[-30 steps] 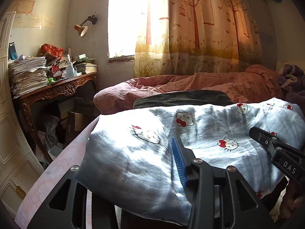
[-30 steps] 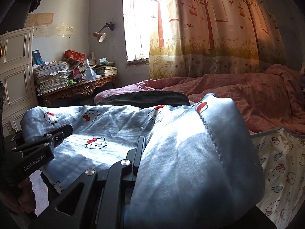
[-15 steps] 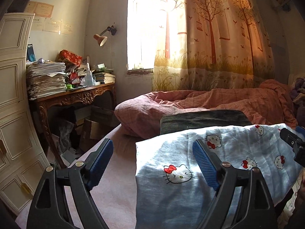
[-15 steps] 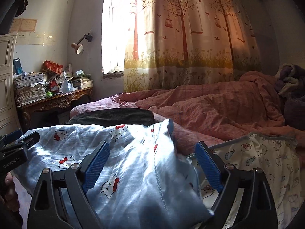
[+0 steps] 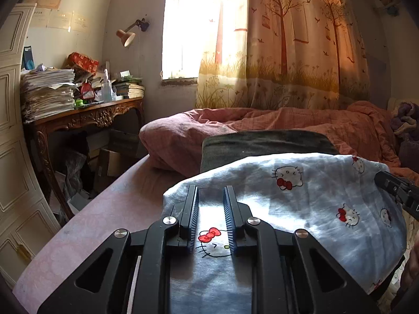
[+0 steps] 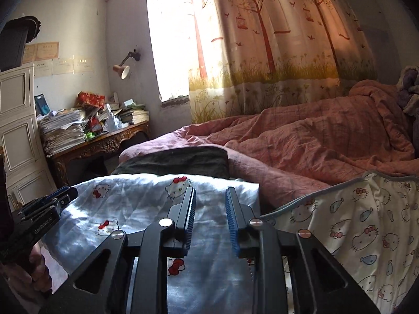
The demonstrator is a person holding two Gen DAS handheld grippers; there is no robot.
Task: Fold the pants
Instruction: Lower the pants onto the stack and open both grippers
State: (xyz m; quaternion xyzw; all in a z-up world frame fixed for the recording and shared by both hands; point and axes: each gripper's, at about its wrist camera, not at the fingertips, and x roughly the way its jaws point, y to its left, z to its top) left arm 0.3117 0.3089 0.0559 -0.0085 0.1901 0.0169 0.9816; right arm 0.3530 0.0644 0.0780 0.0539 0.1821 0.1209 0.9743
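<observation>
The pants [image 5: 301,198] are light blue cloth with a cat print, lying folded on the pink bed sheet [image 5: 91,225]. My left gripper [image 5: 210,191] hovers low over their left end. Its jaws are closing to a narrow gap, and flat cloth shows in the gap with no pinch visible. My right gripper [image 6: 211,192] is over the right end of the pants [image 6: 131,198], its jaws also closing to a narrow gap above smooth cloth. Each gripper appears at the edge of the other view: the left gripper [image 6: 49,204] and the right gripper [image 5: 392,185].
A dark folded garment [image 6: 178,159] lies just beyond the pants. A rumpled pink quilt [image 6: 314,136] covers the far bed. A white cat-print cloth [image 6: 353,222] lies right of the pants. A cluttered carved desk [image 5: 86,115] and a white wardrobe [image 5: 13,157] stand left.
A second ago both grippers held raised cloth; they let go and opened wide. Now the pants lie flat, both jaws have narrowed, and the left gripper has shifted right over the cloth.
</observation>
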